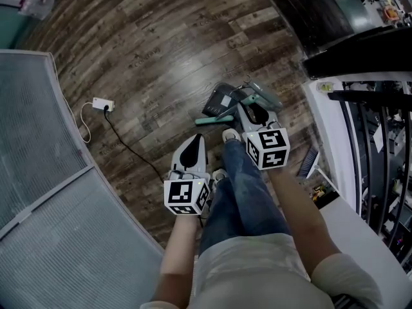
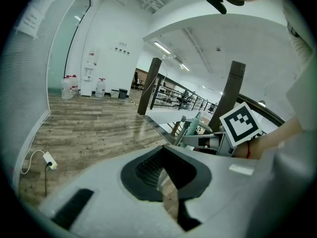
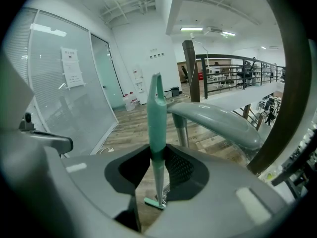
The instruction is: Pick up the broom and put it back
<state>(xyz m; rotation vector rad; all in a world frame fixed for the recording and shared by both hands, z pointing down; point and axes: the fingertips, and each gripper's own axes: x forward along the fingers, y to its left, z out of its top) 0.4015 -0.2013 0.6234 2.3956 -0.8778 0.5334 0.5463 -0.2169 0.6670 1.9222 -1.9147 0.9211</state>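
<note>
The right gripper [image 3: 157,153] pinches the green broom [image 1: 214,119] by its handle. The broom is down by the floor, at 1 o'clock from the left gripper [image 1: 191,148], whose jaws are pressed together on nothing. Grabbing looks done. Lifting it and putting it back are left.

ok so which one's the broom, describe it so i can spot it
On the dark wood floor, look just ahead of the person's feet, where a dark grey dustpan sits. The broom is the slim stick gripped by the right gripper; its bright teal handle sets it apart from the thicker grey-green handle beside it.
</note>
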